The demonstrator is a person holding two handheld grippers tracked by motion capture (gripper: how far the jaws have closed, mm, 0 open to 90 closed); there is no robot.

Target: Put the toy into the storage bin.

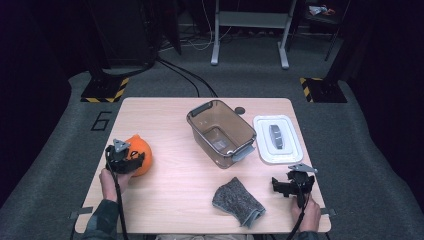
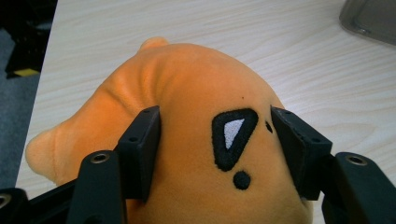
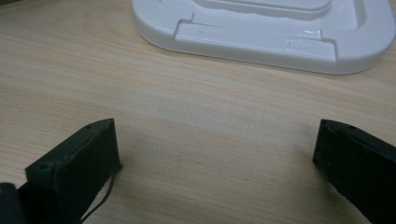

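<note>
Your left black two-jaw gripper [image 1: 131,159] carries a grey three-cornered plate [image 1: 120,145] on top, and its flat, blocky jaw tips each show a small round screw hole. Your right black two-jaw gripper [image 1: 280,186] has a matching grey plate [image 1: 301,168]. Black cables [image 1: 117,197] trail back from both grippers. Your left sleeve [image 1: 102,220] is dark, mottled fabric.
</note>
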